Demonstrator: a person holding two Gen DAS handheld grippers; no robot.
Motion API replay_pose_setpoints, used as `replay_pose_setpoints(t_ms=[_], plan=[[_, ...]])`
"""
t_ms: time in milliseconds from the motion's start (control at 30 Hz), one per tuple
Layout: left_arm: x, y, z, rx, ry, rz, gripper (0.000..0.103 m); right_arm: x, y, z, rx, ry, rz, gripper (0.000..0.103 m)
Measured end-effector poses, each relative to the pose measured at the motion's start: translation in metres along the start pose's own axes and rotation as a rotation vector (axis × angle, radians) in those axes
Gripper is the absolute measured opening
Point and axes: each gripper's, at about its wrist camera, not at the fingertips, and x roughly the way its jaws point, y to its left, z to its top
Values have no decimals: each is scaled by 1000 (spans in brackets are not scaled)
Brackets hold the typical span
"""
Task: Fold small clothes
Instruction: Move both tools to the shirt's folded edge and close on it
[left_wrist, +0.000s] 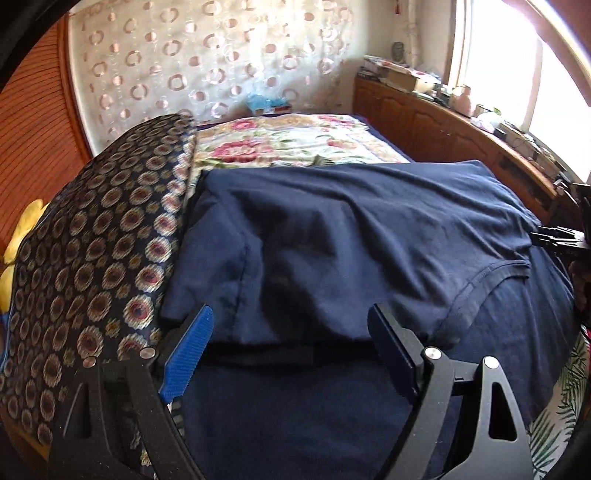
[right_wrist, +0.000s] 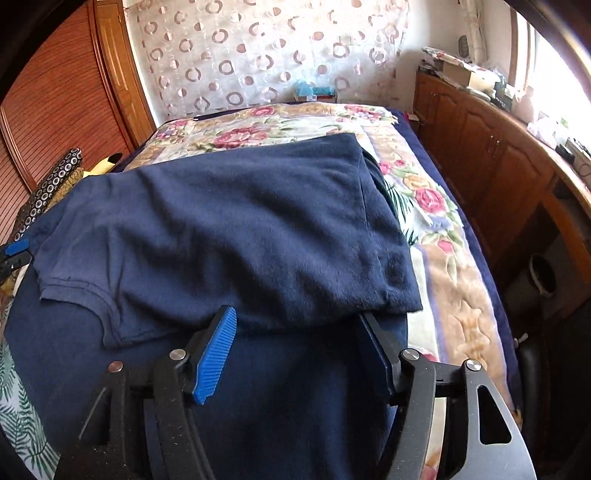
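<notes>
A navy blue T-shirt (left_wrist: 332, 229) lies on the bed, its upper part folded over the lower part; it also shows in the right wrist view (right_wrist: 229, 229). My left gripper (left_wrist: 291, 325) is open, its blue-padded fingers at the folded edge on the shirt's left side, nothing between them. My right gripper (right_wrist: 295, 332) is open at the folded edge on the shirt's right side, holding nothing. The neckline (left_wrist: 491, 273) lies between the two grippers. The left gripper's tip (right_wrist: 14, 251) shows at the left edge of the right wrist view.
A floral bedspread (right_wrist: 436, 206) covers the bed. A dark patterned pillow (left_wrist: 92, 251) lies left of the shirt, with a yellow item (left_wrist: 22, 229) beyond it. A wooden cabinet (right_wrist: 491, 155) with clutter runs along the right under a window. A curtain (left_wrist: 207, 62) hangs behind the bed.
</notes>
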Motion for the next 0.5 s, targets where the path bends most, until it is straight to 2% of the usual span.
replay_pose_setpoints(t_ms=[200, 500], plan=[[3, -3, -11, -24, 32, 65, 86, 1, -1, -4, -17, -10, -5, 72], [6, -19, -33, -72, 40, 103, 86, 1, -4, -10, -16, -12, 3, 73]])
